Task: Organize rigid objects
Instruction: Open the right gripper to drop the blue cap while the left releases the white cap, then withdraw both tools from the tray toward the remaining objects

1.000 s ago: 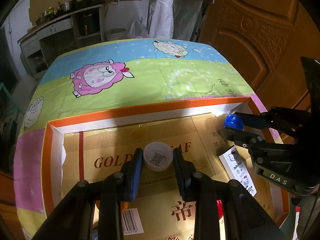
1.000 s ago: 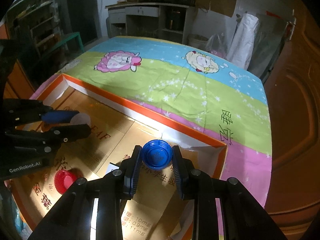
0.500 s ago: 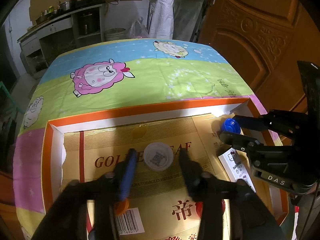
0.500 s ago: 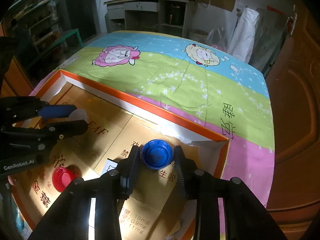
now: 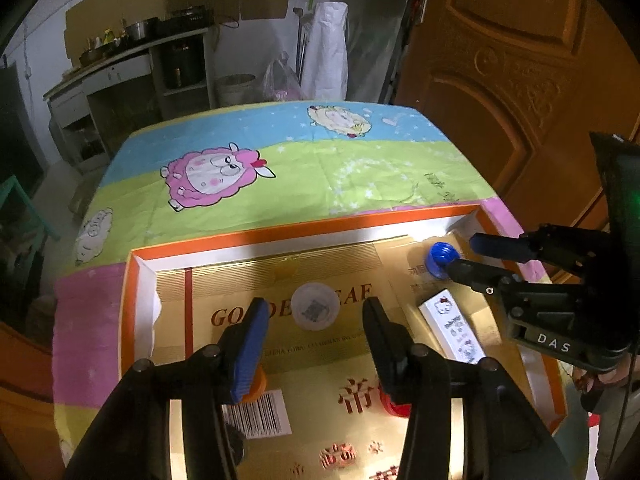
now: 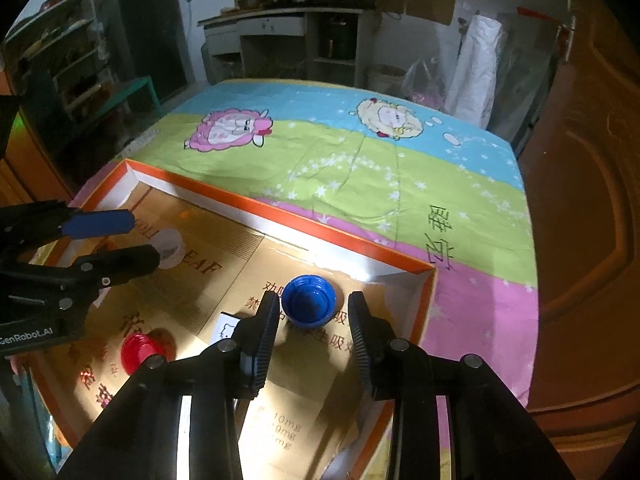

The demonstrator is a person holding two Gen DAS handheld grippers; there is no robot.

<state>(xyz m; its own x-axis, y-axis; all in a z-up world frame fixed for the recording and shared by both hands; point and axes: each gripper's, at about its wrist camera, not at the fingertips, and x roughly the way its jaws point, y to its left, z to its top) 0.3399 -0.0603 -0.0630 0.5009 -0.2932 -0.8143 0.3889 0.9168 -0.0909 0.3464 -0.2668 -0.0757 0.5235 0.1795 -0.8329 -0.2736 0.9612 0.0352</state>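
At the left, the white round plastic cap (image 5: 315,307) lies flat on the floor of the orange-rimmed shallow cardboard tray (image 5: 280,227), at twelve o'clock of the left hand-held gripper (image 5: 314,320); its jaws have just been opening and stand clear of the cap. At the right, the blue ribbed plastic cap (image 6: 308,301) lies open side up at twelve o'clock of the right hand-held gripper (image 6: 314,312), also just opened, not touching. Neither cap has a long axis. The tray rests on a sheep-patterned bedsheet (image 5: 304,168).
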